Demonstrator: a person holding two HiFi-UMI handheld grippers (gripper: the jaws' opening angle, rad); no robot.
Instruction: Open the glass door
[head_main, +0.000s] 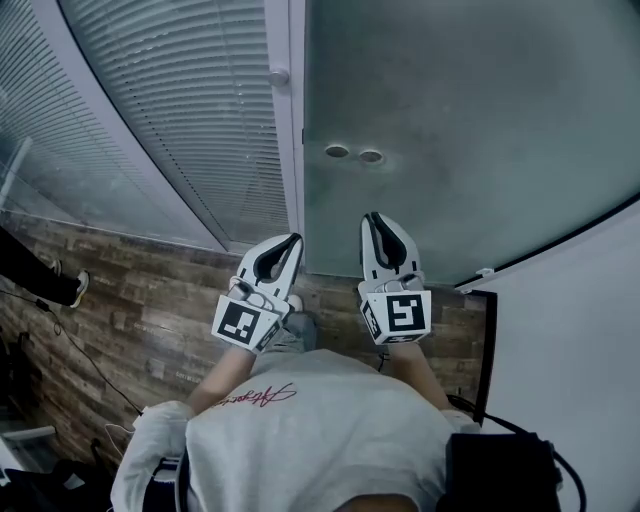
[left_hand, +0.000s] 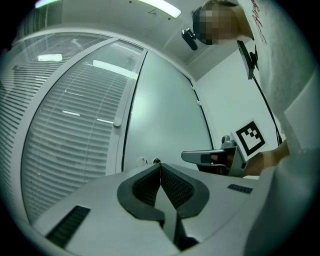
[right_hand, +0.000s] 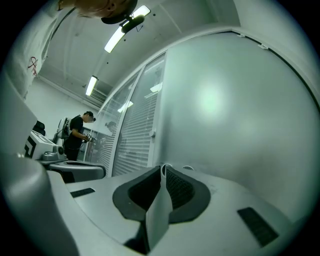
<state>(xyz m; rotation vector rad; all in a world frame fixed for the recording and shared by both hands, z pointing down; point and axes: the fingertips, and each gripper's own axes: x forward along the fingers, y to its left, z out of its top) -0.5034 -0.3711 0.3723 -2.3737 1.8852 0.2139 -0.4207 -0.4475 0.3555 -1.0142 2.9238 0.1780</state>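
Observation:
The frosted glass door stands straight ahead of me, with two small round fittings near its left edge. My left gripper is shut with nothing in it, its tips short of the door's bottom left corner. My right gripper is also shut and empty, pointing at the pane just below the fittings. In the left gripper view the shut left gripper aims at the door, with the right gripper beside it. The right gripper view has the shut right gripper close before the pane.
Left of the door runs a glass wall with blinds and a white frame carrying a round knob. A white wall closes the right side. Cables lie on the wood floor. Another person stands far left.

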